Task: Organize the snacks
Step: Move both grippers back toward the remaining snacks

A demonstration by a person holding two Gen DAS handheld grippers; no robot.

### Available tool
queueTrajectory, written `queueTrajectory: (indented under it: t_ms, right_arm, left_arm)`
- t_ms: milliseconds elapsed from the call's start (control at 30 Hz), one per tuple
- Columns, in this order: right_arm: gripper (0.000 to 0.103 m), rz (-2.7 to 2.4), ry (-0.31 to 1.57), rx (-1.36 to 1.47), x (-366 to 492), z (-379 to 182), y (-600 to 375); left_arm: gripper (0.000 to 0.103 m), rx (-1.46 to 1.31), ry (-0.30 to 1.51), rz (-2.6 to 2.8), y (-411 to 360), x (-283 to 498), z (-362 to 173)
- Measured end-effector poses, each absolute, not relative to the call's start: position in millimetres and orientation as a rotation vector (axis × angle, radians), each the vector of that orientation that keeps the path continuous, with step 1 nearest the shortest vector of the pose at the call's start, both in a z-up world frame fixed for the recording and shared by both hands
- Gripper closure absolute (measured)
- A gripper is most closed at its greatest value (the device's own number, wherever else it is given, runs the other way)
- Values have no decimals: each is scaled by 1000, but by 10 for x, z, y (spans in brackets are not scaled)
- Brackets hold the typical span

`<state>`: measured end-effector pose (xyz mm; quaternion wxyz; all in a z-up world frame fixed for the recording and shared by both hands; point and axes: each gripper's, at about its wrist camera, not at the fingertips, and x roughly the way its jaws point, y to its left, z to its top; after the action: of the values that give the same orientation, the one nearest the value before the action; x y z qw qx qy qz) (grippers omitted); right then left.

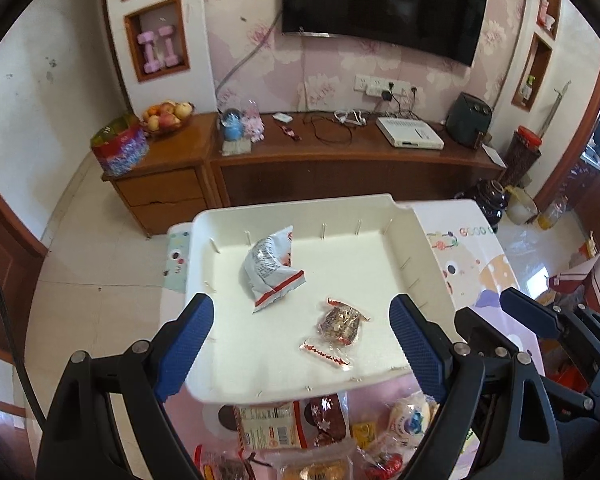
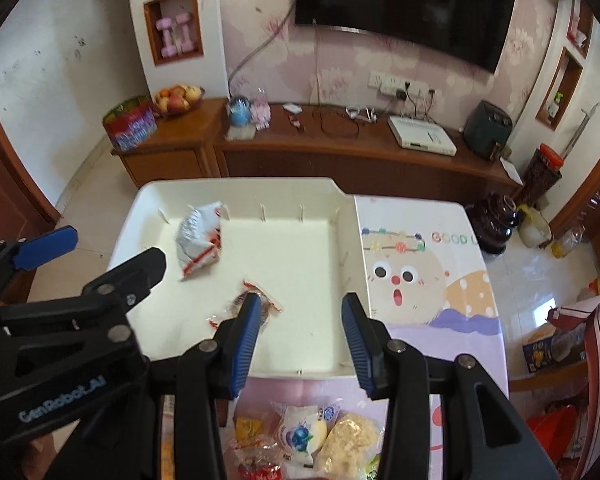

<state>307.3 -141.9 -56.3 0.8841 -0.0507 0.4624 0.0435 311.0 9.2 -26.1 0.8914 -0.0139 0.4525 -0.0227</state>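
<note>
Two snack packets are already lying in the white tray [image 1: 416, 236]: a crinkled silver pouch [image 1: 270, 266] with red trim, and nearer, a clear-wrapped brown bar [image 1: 340, 326]. More wrapped snacks [image 2: 304, 434] are waiting on the table just below the tray. Both the left gripper [image 1: 300, 344] and right gripper [image 2: 300, 344] are hovering wide apart, holding nothing. Lowering squarely over one loose packet would likely grip it best.
</note>
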Motion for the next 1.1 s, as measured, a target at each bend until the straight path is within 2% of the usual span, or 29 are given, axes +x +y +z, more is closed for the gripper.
queueTrajectory:
  t_ms: [267,533,800,1100]
  right_arm:
    - [60,161,875,-98,2499,-106,-1524]
    - [61,206,835,-118,1878,22,-1702]
    - [61,260,875,-137,1412,-257,-1861]
    - [61,289,1046,-152,1132,-1100,-2134]
  left_arm:
    - [14,-27,872,-32,121,2472,195]
    - [14,13,877,-21,73,1813,197]
    - [14,0,937,-11,84,1294,-177]
    - [14,-99,1079,77,469,911,-967]
